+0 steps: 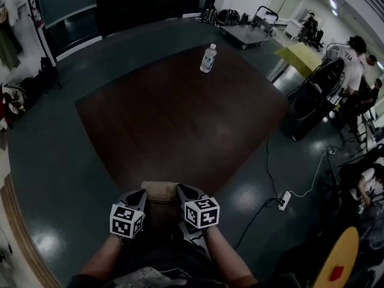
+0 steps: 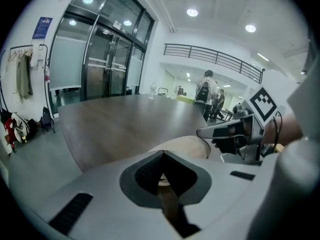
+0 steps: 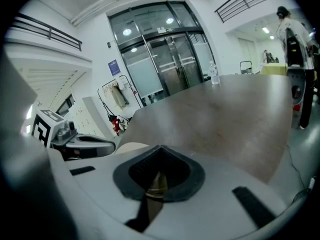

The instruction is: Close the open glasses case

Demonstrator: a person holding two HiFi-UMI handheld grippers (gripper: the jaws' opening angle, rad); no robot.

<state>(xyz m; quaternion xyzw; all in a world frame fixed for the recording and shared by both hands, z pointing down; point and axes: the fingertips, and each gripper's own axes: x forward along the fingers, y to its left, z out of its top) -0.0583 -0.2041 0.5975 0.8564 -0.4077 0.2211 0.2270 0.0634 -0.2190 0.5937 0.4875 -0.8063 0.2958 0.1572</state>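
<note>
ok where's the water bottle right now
In the head view the water bottle stands upright near the far edge of the table, a bit right of centre, well away from the tan glasses case at the near edge.

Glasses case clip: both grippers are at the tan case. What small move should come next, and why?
Probably press both grippers a little down on the glasses case to seat its lid. The left gripper and right gripper sit at its two ends, jaws together, at the near edge of the table; whether the lid is fully down cannot be told.
</note>
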